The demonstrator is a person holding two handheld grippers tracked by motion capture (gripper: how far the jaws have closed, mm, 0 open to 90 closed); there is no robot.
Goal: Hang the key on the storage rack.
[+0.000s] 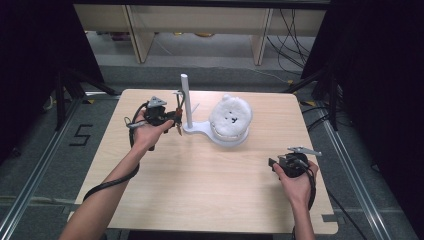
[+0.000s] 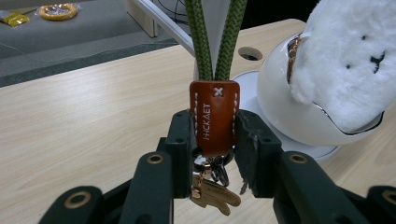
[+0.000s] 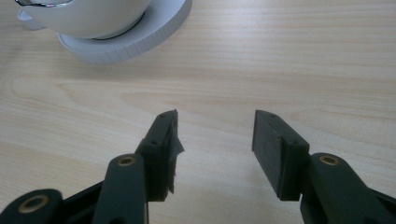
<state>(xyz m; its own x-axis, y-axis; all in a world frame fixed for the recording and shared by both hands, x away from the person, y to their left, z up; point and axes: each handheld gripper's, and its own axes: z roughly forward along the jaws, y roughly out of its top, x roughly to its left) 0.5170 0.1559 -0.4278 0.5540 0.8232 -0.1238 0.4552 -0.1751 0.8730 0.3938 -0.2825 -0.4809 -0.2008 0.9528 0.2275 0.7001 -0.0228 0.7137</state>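
A keychain, made of a green cord loop (image 2: 215, 42), a brown leather tab (image 2: 214, 116) and small keys (image 2: 212, 192), hangs in front of the white pole (image 1: 184, 100) of a stand. My left gripper (image 2: 214, 140) is shut on the leather tab, and the cord runs up out of the left gripper view. In the high view the left gripper (image 1: 175, 121) is just left of the pole. My right gripper (image 1: 272, 163) rests low over the table's right front. In its own view the right gripper (image 3: 215, 140) is open, with bare wood between the jaws.
The stand's white base (image 1: 200, 130) carries a white dome (image 2: 289, 112) topped by a fluffy white plush (image 1: 230, 116) with a small black face. The light wooden table (image 1: 210, 190) stretches towards me. Shelving and cables lie beyond the far edge.
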